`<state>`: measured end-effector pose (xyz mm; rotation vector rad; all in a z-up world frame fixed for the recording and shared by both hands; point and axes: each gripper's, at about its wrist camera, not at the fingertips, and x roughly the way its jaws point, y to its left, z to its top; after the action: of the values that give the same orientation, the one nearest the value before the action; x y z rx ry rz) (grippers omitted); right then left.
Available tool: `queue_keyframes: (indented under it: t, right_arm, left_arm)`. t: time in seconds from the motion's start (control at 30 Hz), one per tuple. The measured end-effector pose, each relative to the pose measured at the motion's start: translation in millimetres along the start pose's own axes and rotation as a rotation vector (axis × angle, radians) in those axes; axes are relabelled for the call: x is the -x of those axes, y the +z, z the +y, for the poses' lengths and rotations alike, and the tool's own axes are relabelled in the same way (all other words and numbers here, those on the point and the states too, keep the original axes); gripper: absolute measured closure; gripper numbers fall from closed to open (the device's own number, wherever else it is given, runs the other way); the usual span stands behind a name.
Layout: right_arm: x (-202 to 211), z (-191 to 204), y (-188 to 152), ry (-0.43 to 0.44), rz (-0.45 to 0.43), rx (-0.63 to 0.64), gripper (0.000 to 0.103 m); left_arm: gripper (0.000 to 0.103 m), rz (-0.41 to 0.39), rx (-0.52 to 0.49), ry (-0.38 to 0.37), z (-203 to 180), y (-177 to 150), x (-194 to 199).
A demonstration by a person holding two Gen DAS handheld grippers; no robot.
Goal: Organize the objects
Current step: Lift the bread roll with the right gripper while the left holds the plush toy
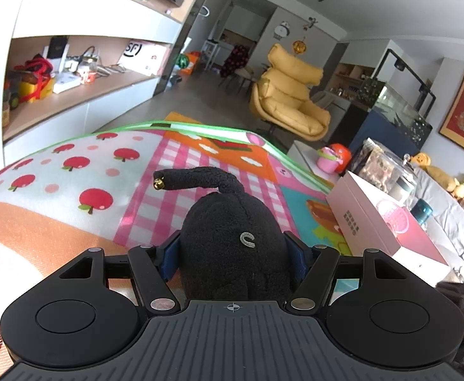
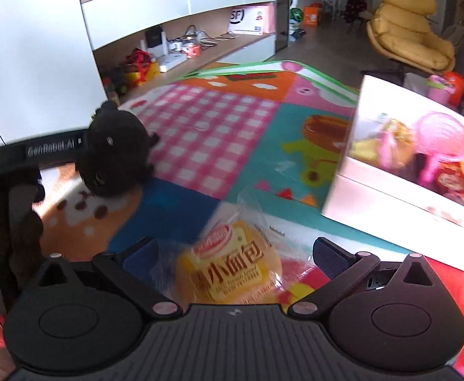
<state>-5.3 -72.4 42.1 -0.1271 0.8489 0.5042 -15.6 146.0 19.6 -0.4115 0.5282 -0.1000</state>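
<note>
My left gripper [image 1: 233,254] is shut on a black plush toy [image 1: 232,238] with a curled tail and a small gold bell, held above the colourful play mat [image 1: 104,171]. The same toy [image 2: 114,155] shows in the right wrist view at the left, clamped by the left gripper. My right gripper [image 2: 235,254] is open, its blue pads either side of a packaged bread roll [image 2: 232,270] in a clear wrapper lying on the mat [image 2: 212,127]. A pink box [image 2: 406,171] stands at the right; it also shows in the left wrist view [image 1: 387,225].
A pink strainer and snack packs lie in the pink box. A yellow lounge chair [image 1: 292,95] stands beyond the mat. A long shelf unit [image 1: 73,73] with clutter runs along the left wall. A grey sofa [image 1: 454,231] with toys is at the right.
</note>
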Motion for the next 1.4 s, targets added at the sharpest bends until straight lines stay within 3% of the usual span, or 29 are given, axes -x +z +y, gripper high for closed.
queue_keyframes:
  t: [0.3, 0.5, 0.8, 0.93, 1.0, 1.23, 1.4]
  right_arm:
    - [-28.3, 39.1, 23.9, 0.028, -0.046, 0.105, 0.001]
    - [-15.7, 52.5, 9.1, 0.0, -0.087, 0.224, 0.015]
    - [4.6, 42.1, -9.1, -0.003, -0.099, 0.239, 0.019]
    - [6.0, 36.4, -10.5, 0.018, -0.08, 0.216, 0.015]
    - [2.7, 34.0, -10.2, 0.016, -0.066, 0.196, 0.002]
    - [-14.3, 31.3, -1.5, 0.079, -0.043, 0.072, 0.0]
    - [-12.1, 41.7, -11.3, 0.048, -0.054, 0.194, 0.0]
  left_arm:
    - [0.032, 0.002, -0.018, 0.015, -4.8, 3.3, 10.7]
    - [0.032, -0.007, 0.0, 0.03, -0.5, 6.3, 18.7]
    - [0.032, 0.025, -0.027, 0.015, -11.0, 1.9, 15.1]
    - [0.032, 0.036, -0.043, 0.019, -17.9, -0.8, 15.1]
    - [0.032, 0.038, -0.051, 0.022, -20.8, -1.6, 15.9]
    - [0.032, 0.016, -0.061, 0.06, -24.8, 1.3, 22.1]
    - [0.032, 0.008, -0.038, 0.07, -18.2, 4.3, 28.8]
